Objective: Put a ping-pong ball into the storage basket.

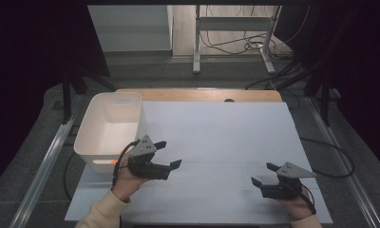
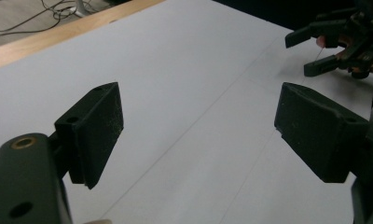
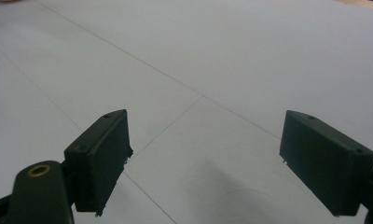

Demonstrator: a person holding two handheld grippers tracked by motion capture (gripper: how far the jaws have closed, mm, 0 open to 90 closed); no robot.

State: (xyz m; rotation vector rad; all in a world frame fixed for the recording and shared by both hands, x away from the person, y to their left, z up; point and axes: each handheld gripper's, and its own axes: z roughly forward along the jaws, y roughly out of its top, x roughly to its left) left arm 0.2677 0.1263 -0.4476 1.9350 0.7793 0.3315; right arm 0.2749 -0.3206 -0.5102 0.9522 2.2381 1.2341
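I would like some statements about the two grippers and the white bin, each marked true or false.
1. The left gripper has its jaws open with nothing between them. True.
2. The right gripper is closed on an orange block. False: its jaws stand open over the bare white sheet.
3. The white bin stands at the left edge of the sheet, beside the left gripper. True.
4. The bin lies tipped on its side. False: it stands upright, its opening facing up.
5. Something orange shows at the bin's near wall. True.
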